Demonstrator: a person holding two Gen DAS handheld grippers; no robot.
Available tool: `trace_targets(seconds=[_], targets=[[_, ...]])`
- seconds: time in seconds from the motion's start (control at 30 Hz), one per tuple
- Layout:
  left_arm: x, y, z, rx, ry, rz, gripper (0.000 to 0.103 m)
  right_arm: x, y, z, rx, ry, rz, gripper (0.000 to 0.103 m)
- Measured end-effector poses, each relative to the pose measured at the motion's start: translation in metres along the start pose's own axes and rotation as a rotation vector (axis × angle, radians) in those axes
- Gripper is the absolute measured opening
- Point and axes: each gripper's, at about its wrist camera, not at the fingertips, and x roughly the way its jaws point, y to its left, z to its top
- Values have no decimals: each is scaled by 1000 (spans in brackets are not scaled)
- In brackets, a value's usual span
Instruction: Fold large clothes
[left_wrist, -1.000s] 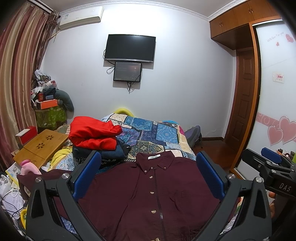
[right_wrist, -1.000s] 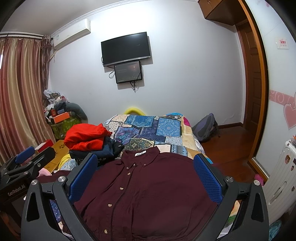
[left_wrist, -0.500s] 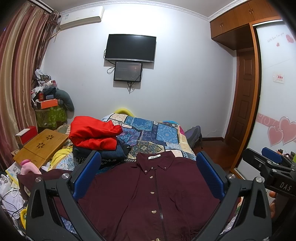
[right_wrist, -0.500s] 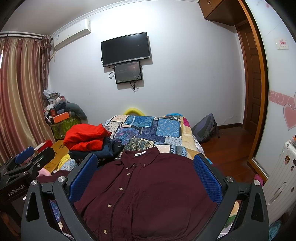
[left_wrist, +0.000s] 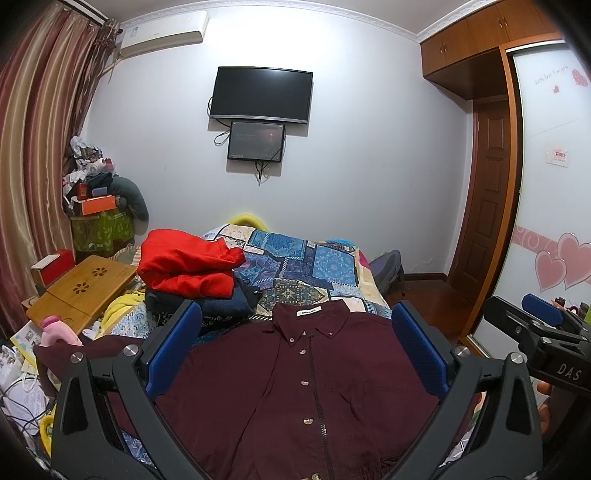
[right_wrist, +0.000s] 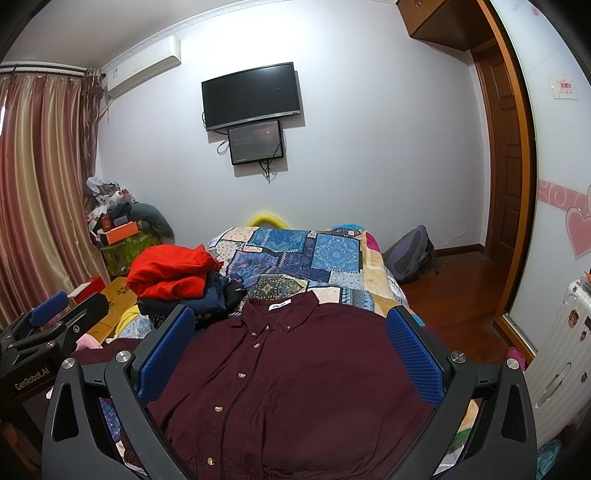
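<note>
A dark maroon button-up shirt (left_wrist: 306, 376) (right_wrist: 295, 376) lies spread flat, front up, on the near end of the bed, collar toward the far wall. My left gripper (left_wrist: 295, 343) hovers open above the shirt, blue pads wide apart and empty. Over the same shirt my right gripper (right_wrist: 291, 343) is also open, holding nothing. In the left wrist view the right gripper (left_wrist: 539, 332) shows at the right edge; in the right wrist view the left gripper (right_wrist: 48, 325) shows at the left edge.
A pile of folded clothes with a red garment (left_wrist: 188, 266) on top sits on the bed's left side. The patchwork bedspread (left_wrist: 306, 266) stretches beyond the shirt. A wooden lap table (left_wrist: 81, 288) and clutter are left; a backpack (right_wrist: 410, 254) and suitcase (right_wrist: 554, 354) right.
</note>
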Motion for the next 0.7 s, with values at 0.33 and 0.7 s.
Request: trace_targets(seconds=[0.33, 0.7], targets=[[10, 16, -3, -21, 9, 28, 103, 11, 0, -1, -6, 21, -10, 103], [43, 102, -11, -104, 41, 248, 103, 48, 5, -10, -36, 97, -68, 103]])
